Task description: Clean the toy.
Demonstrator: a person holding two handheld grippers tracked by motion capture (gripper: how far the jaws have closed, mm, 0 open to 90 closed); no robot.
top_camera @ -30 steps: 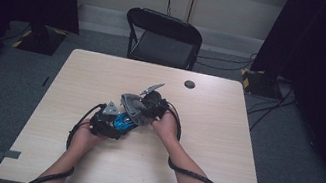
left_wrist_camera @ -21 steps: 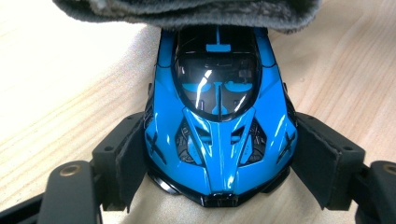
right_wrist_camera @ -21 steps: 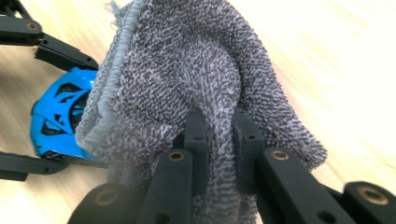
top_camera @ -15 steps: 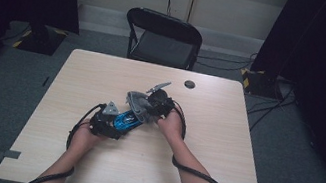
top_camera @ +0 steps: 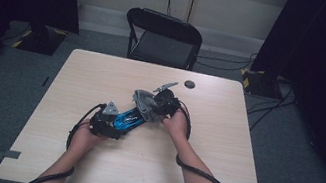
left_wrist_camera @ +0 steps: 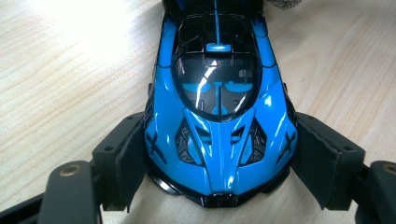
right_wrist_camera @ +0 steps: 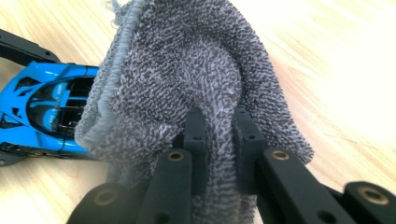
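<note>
High view: one table (top_camera: 216, 182), one chair (top_camera: 162, 38), one blue car (top_camera: 127, 117) mid-table between left gripper (top_camera: 107, 121) and right gripper (top_camera: 161, 102).

Left gripper view: jaws clamp the glossy car's (left_wrist_camera: 219, 116) nose.

Right gripper view: jaws pinch one grey cloth (right_wrist_camera: 187, 79) draped over the car (right_wrist_camera: 46, 112).

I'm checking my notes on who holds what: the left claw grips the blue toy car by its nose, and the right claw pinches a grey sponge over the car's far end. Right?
Not quite. The right claw pinches a grey terry cloth, not a sponge; the right gripper view shows its looped weave and stitched edge. The left claw does grip the blue toy car by its nose.
</note>
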